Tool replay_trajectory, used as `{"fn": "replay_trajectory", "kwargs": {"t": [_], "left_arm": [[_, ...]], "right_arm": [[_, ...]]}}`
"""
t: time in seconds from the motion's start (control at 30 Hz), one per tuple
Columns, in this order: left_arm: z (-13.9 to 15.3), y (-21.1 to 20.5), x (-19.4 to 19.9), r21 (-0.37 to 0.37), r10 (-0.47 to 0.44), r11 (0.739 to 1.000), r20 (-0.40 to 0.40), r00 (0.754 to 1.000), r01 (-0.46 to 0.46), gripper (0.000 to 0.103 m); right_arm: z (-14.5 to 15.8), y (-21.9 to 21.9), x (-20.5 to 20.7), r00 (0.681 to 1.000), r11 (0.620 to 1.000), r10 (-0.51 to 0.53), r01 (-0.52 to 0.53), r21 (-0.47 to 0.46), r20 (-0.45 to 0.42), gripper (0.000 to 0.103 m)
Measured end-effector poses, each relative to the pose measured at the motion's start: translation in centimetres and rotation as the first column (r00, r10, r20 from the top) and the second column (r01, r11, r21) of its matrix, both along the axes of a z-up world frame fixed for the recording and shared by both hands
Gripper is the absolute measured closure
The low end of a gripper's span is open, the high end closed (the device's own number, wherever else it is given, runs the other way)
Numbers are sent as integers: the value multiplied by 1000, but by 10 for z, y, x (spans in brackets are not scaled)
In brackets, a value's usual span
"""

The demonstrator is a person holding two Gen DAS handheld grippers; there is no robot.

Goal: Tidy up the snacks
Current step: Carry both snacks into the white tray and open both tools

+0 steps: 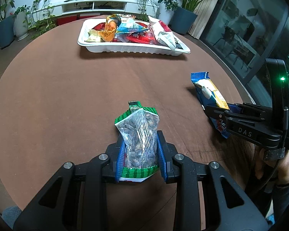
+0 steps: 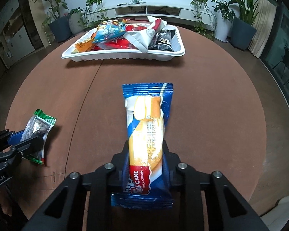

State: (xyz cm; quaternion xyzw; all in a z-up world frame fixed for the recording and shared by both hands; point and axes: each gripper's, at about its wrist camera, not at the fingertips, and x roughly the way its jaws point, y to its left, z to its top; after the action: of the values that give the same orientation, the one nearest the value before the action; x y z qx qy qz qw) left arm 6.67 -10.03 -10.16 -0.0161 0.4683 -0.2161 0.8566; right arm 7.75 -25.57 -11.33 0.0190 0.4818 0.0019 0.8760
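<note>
My left gripper (image 1: pixel 138 150) has its jaws closed tight on a little clear bag of nuts (image 1: pixel 137 134) with green edges. The bag sticks up over the brown bench (image 1: pixel 67 96). My right gripper (image 2: pixel 146 159) has its jaws squeezed on a blue roll cake pack (image 2: pixel 147 130), gripping it near the low end so the long part pokes forward. Both snacks are up off the bench. At the far side of the bench sits a white tray (image 2: pixel 125 55). It is piled with other snack bags (image 1: pixel 129 30), red, blue, orange and white ones.
</note>
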Motion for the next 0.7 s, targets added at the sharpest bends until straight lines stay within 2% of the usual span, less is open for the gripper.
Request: {"fn": "replay_trajectory", "kwargs": {"t": [0.2,0.37,0.57,0.7], "left_arm": [[4,4,0,-16,11,1000,5,1000,-11,75],[10,8,3,-41,20,999,8,1000,-20,75],[29,25,22,-86,53,995,25,998,-51,75],[53,36,43,-89,73,994,66,995,-67,75]], "right_arm": [[3,-12,-6,999,995,-33,32,93,13,75],[18,-25,-8,998,976,-55,46,211,38,75],[41,-55,-2,992,948,-107,82,307,65,75],[58,-79,11,986,937,-147,111,331,85,75]]}}
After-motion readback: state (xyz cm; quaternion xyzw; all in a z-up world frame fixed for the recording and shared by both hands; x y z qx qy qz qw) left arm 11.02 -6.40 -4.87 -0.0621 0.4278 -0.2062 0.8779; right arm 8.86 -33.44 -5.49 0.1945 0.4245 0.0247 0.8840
